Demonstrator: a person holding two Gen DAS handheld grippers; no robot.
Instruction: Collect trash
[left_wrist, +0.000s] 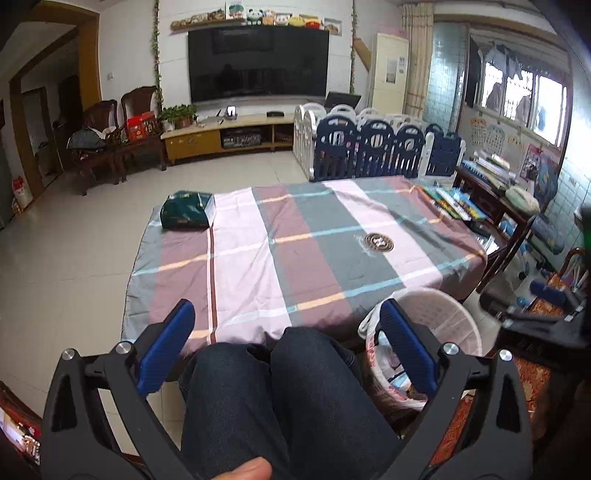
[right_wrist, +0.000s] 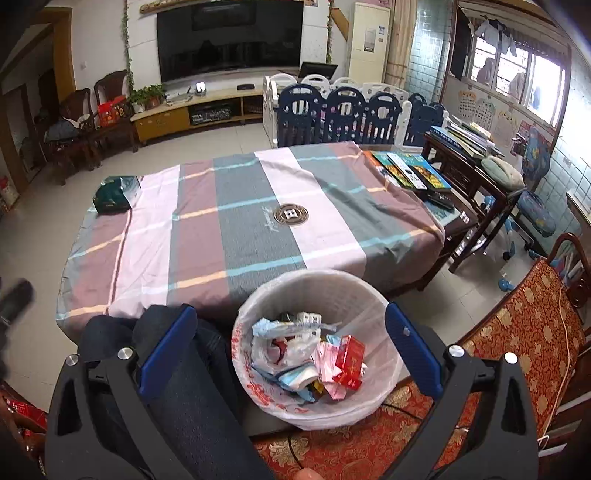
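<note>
A white lined trash bin (right_wrist: 373, 299) stands beside the table, holding several crumpled wrappers (right_wrist: 288, 347) and a red packet (right_wrist: 349, 360). My right gripper (right_wrist: 290, 314) is open and empty, its blue fingers (right_wrist: 166, 345) spread just above and around the bin. My left gripper (left_wrist: 286, 314) is open and empty above the person's knees (left_wrist: 273, 387), with the bin (left_wrist: 436, 310) at its right finger. The table has a striped cloth (left_wrist: 295, 240).
A dark green pouch (left_wrist: 186, 214) lies at the table's far left corner. Books (right_wrist: 410, 173) lie at the far right edge. A red patterned seat (right_wrist: 517, 332) is on the right. A playpen fence (left_wrist: 369, 147) stands behind the table.
</note>
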